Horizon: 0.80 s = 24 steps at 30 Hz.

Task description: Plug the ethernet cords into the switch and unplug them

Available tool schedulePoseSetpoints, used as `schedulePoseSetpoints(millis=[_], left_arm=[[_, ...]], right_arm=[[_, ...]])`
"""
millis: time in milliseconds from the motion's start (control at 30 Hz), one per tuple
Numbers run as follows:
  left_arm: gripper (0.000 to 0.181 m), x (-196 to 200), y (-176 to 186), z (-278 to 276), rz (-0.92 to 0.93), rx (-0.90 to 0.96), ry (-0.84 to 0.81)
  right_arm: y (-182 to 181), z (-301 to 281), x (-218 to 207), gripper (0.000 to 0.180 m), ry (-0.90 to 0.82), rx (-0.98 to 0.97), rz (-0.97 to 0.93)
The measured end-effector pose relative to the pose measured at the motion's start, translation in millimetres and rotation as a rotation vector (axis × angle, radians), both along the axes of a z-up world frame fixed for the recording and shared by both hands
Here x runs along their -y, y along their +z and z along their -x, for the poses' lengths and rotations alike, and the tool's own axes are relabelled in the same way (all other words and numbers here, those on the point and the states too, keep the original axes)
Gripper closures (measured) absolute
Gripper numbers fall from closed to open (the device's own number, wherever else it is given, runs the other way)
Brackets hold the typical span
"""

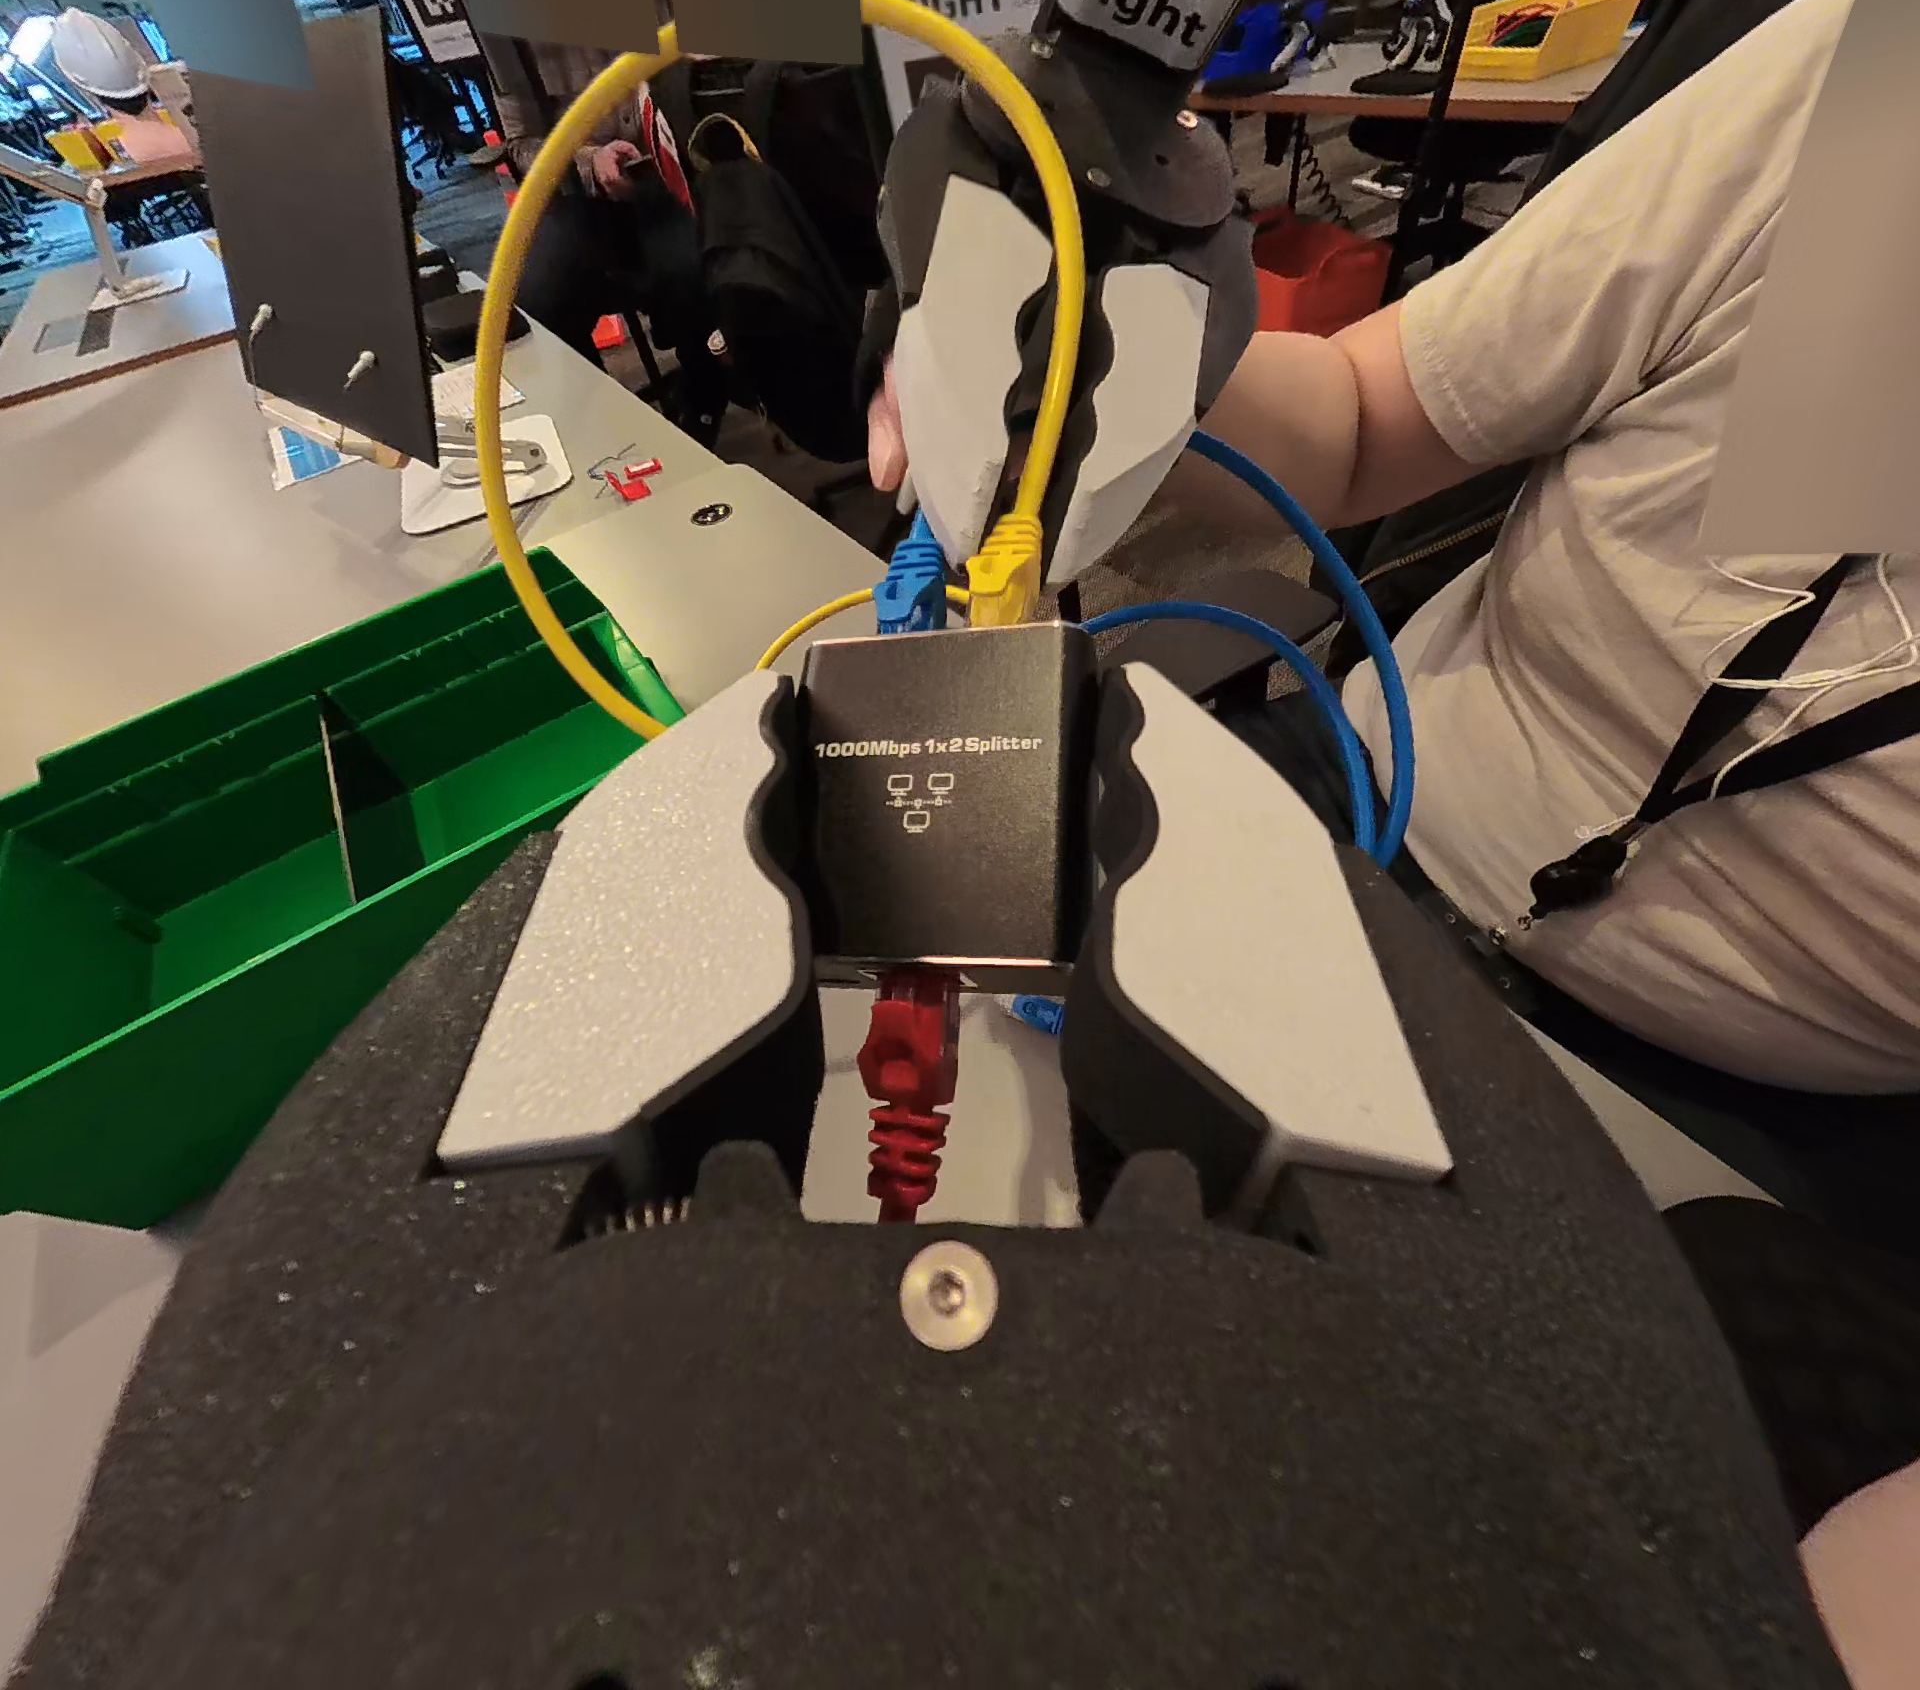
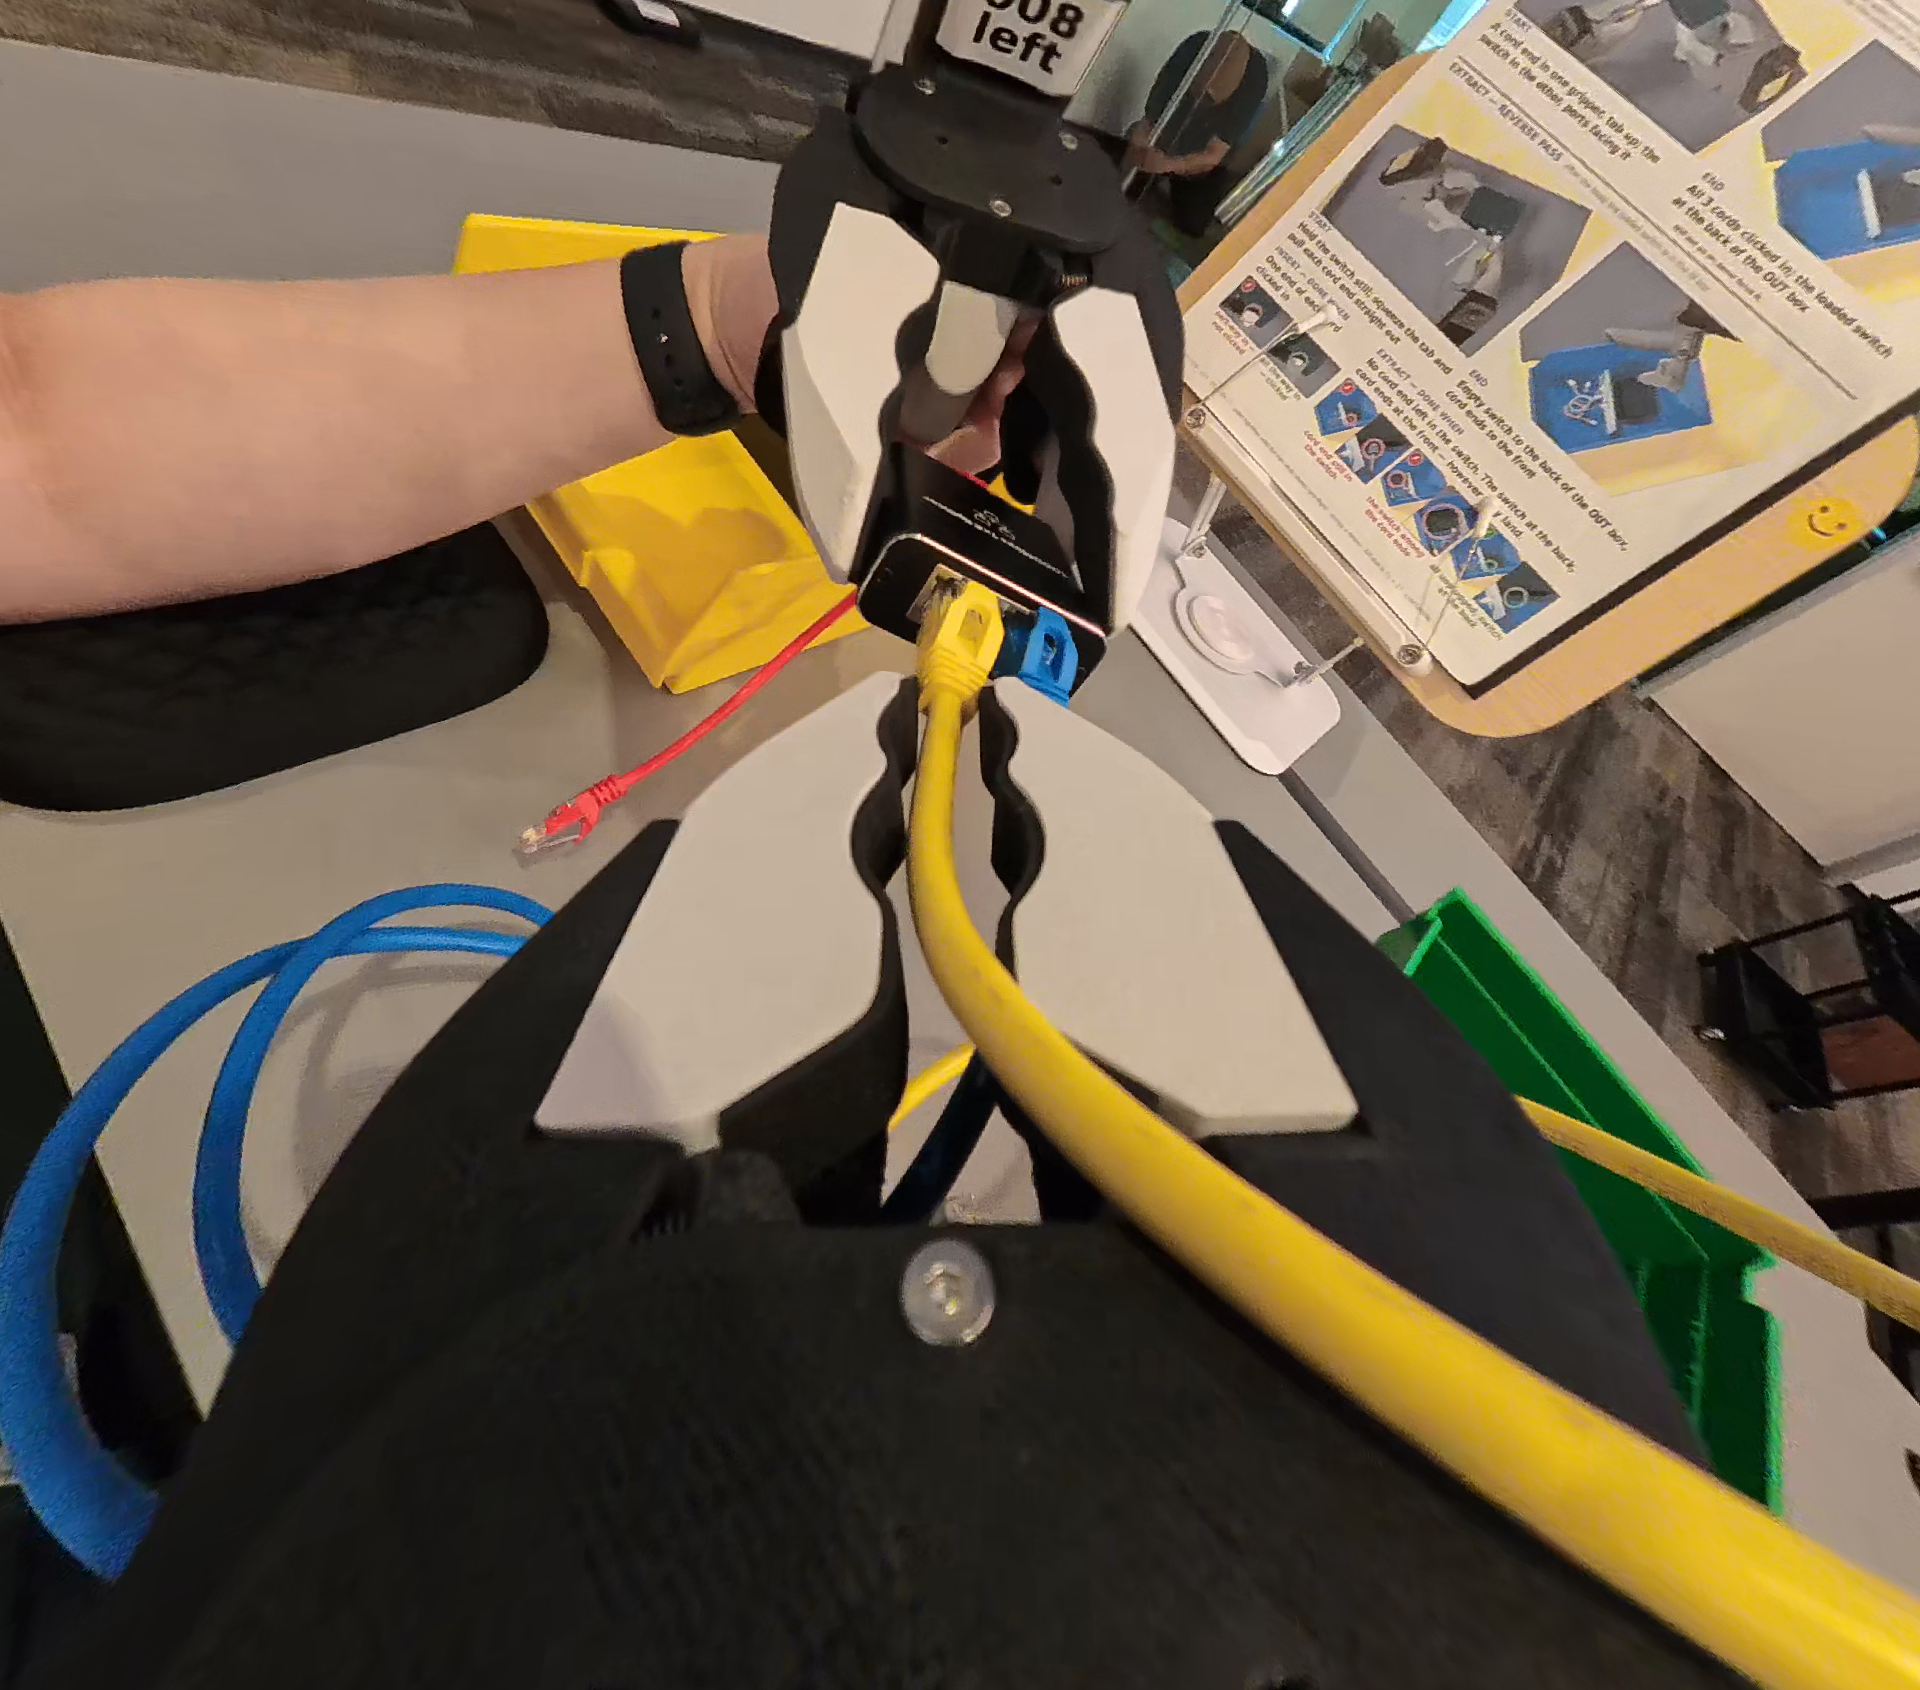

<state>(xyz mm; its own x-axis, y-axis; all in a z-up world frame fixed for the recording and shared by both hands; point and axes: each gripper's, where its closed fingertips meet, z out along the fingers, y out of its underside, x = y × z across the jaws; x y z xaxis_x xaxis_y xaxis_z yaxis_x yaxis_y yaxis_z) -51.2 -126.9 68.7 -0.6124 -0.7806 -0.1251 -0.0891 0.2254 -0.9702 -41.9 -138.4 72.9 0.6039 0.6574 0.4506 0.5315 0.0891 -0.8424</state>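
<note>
Right now my left tool is closed on the switch, a small black box pinched by its two sides and held up above the table. White print and a small network diagram sit on the box's top face; I leave the words unread. A red cord is plugged into its near port and drops between my fingers, where the rest of it is hidden. At the far face a yellow cord and a blue cord sit side by side in their ports.

My right tool is squeezed nearly shut around the yellow cord just behind its plug, which sits in the switch; the blue plug is beside it. I cannot tell whether the yellow plug is fully seated. Each tool carries a white sticker with black print.

A loose red plug lies on the grey table, its thin cord running up behind the switch. Blue cable loops at the near left, partly cut off by the frame. A green bin and a yellow bin stand on the table, with an instruction sheet of photos propped on a stand at the far right. Beyond lie carpet, other tables and seated people.
</note>
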Motion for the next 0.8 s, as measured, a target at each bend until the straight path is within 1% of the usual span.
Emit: schedulePoseSetpoints(millis=[633, 800], left_arm=[[0.127, -4.2, 3.4, 3.6, -0.007, 0.021, 0.013], [0.127, -6.4, 2.3, 3.6, -0.016, 0.015, 0.025]], right_arm=[[2.3, 3.4, -2.9, 0.165, -0.018, -0.024, 0.026], [3.6, -2.5, -4.3, 0.164, -0.064, 0.0, 0.021]])
